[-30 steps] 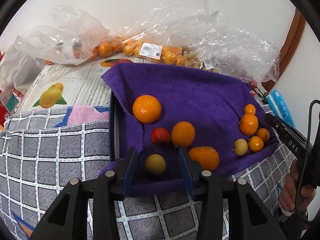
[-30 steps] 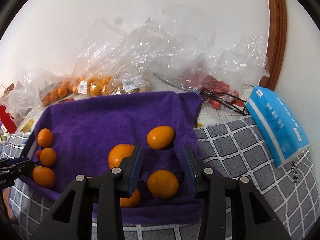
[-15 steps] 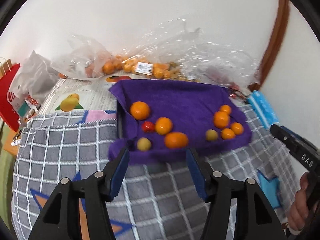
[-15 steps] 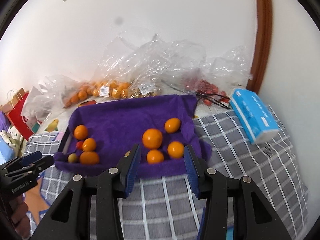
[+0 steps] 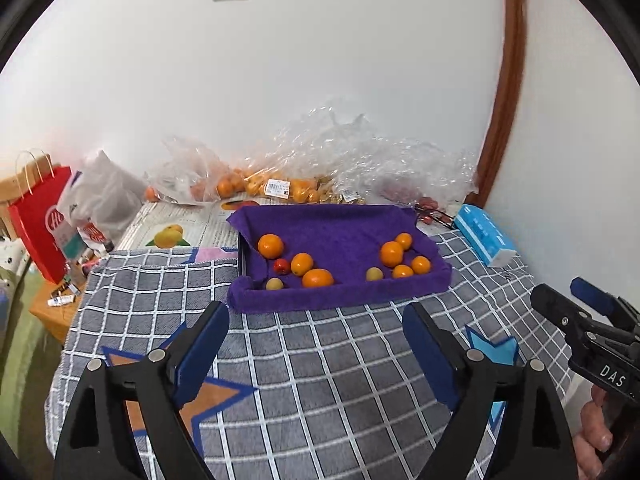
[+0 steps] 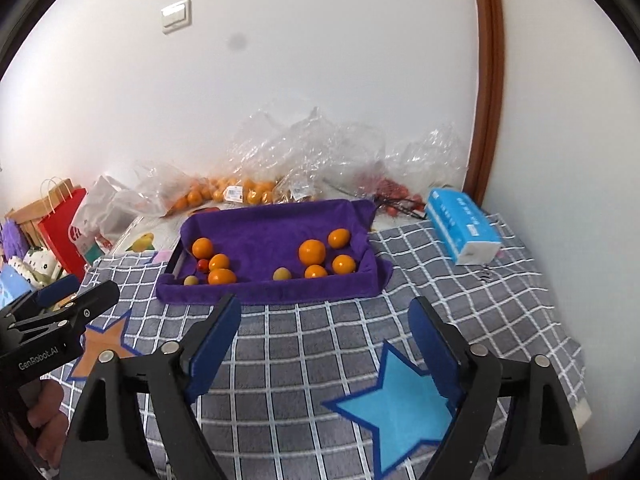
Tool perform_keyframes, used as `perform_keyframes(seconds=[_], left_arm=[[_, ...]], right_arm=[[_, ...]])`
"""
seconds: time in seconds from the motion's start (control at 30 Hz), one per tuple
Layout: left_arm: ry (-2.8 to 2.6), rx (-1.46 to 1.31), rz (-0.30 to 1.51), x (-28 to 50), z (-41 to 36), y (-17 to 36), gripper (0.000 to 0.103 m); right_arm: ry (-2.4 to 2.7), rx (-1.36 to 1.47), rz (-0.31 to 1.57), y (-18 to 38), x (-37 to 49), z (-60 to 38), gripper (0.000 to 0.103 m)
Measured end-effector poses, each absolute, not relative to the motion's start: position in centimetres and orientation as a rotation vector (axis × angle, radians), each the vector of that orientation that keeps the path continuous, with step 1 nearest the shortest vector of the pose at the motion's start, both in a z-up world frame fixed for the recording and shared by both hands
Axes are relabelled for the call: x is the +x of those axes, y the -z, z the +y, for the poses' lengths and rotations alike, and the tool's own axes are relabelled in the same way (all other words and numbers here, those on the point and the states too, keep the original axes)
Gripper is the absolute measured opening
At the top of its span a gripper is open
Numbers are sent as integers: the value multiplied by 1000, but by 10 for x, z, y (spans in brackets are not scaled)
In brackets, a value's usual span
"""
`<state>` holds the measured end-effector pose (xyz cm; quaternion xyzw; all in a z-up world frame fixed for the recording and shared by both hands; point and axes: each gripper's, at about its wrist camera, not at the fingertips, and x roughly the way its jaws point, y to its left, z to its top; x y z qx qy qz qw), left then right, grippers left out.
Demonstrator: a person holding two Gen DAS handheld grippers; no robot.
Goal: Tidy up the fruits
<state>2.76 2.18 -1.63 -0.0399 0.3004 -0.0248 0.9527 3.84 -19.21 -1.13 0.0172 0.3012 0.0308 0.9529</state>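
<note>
You are holding the left tool (image 5: 316, 322) and the right tool (image 6: 324, 316) over the grey checked cloth (image 5: 320, 360), both with jaws opening wide and nothing between them. Beyond them, the tray lined with a purple towel (image 5: 340, 232) is sitting on the cloth, carrying two clusters of fruit: on its left side oranges (image 5: 271, 246), a small red fruit (image 5: 282, 266) and a yellowish one (image 5: 274, 284); on its right side more oranges (image 6: 312, 251) and another yellowish fruit (image 6: 281, 274). Farther back, clear plastic bags (image 6: 320, 152) are lying against the wall.
</note>
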Motion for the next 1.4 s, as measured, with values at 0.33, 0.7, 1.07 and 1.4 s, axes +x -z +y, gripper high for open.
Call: perform_keyframes(seconds=[0.33,0.7,1.07,1.4], left_arm=[[43,-52,548,-18,4,2,93],[31,-41,512,-39,-1,-7,93],[23,-46,513,-42,0,-7,94],[18,-51,516,-41,1,-6,94]], right_arm=[[-14,56,590,5,-5,-207,95],[-20,50,581,4,-25,-209,96],[-10,38,587,7,-28,-208,97],[-13,21,587,6,-29,-206,97]])
